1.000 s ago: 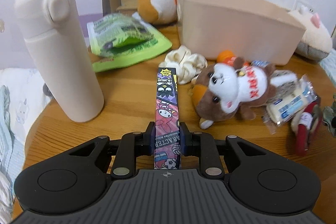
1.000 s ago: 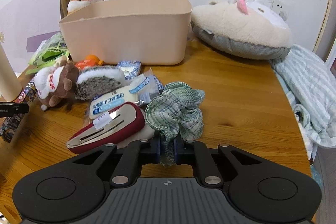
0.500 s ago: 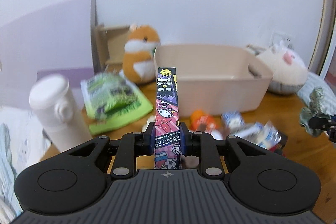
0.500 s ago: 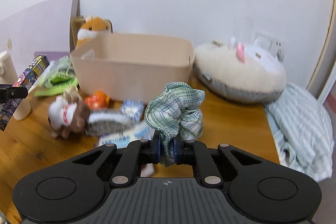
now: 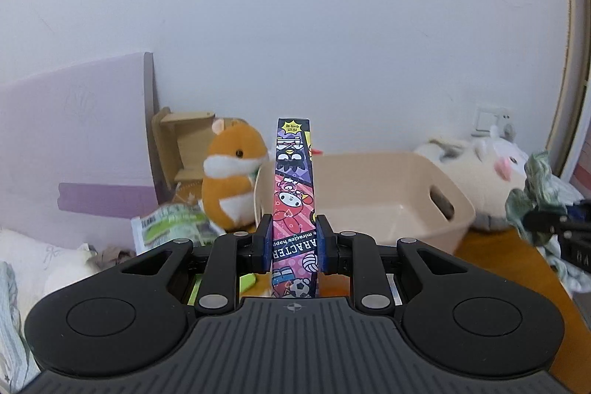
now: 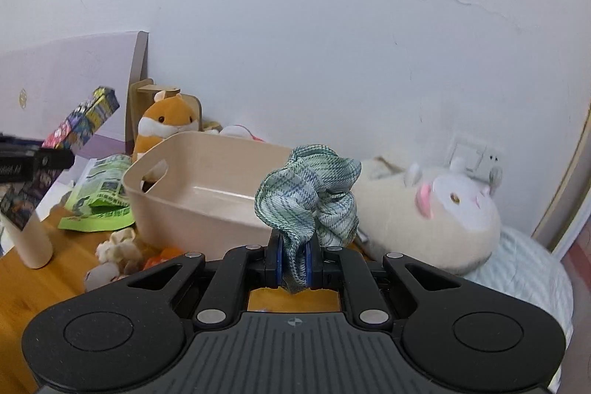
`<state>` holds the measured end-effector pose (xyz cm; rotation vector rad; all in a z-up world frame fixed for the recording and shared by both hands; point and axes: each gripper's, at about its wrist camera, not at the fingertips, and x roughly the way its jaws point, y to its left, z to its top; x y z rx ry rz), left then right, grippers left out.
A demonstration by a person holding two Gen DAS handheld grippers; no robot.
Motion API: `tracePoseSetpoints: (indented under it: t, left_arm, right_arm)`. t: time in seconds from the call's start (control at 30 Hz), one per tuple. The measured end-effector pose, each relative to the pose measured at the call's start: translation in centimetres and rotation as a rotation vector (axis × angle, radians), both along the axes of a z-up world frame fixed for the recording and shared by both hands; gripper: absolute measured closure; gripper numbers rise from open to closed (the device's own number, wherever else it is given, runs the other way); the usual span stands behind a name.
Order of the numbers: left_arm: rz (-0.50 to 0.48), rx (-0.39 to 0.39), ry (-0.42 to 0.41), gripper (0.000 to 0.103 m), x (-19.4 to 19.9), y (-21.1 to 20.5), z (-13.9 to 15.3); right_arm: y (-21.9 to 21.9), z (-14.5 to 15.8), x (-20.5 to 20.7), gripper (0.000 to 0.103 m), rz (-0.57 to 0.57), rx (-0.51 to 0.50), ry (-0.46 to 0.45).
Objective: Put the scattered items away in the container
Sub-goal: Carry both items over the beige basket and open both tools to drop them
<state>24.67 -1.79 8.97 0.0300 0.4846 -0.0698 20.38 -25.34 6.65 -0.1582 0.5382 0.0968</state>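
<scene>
From the left wrist, the left gripper [image 5: 293, 239] is clamped on a cartoon box [image 5: 293, 180], held up in the air before the beige bin [image 5: 458, 209], a hamster plush [image 5: 232, 180] just left of it.

From the right wrist, the right gripper [image 6: 293, 261] pinches a green scrunchie [image 6: 310, 191] aloft near the bin [image 6: 177, 209]; a white plush [image 6: 436, 209] lies to the right.

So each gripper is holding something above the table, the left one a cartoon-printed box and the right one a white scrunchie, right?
Not quite. The right gripper grips a green plaid scrunchie, as the right wrist view shows; the white one lies on the table. The left gripper does hold the cartoon-printed box.
</scene>
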Motion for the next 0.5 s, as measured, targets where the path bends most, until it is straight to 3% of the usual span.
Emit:
tracePoseSetpoints:
  t: [0.23,0.4,0.5]
  left_arm:
    - [0.016,0.043,0.034,0.08,5.8,-1.8,1.0]
    - [0.041,0.106,0.068,0.08,9.4,-3.4,0.0]
    - [0.037,0.097,0.128,0.08,11.8,-3.7,-1.2]
  right_arm:
    - [0.4,0.9,5.3,0.092,-0.007,-0.028,0.018]
    - [0.0,0.4,10.5,0.092,-0.017,-0.016,0.082]
    - [-0.1,-0.7,13.6,0.092,-0.018,0.007,0.14]
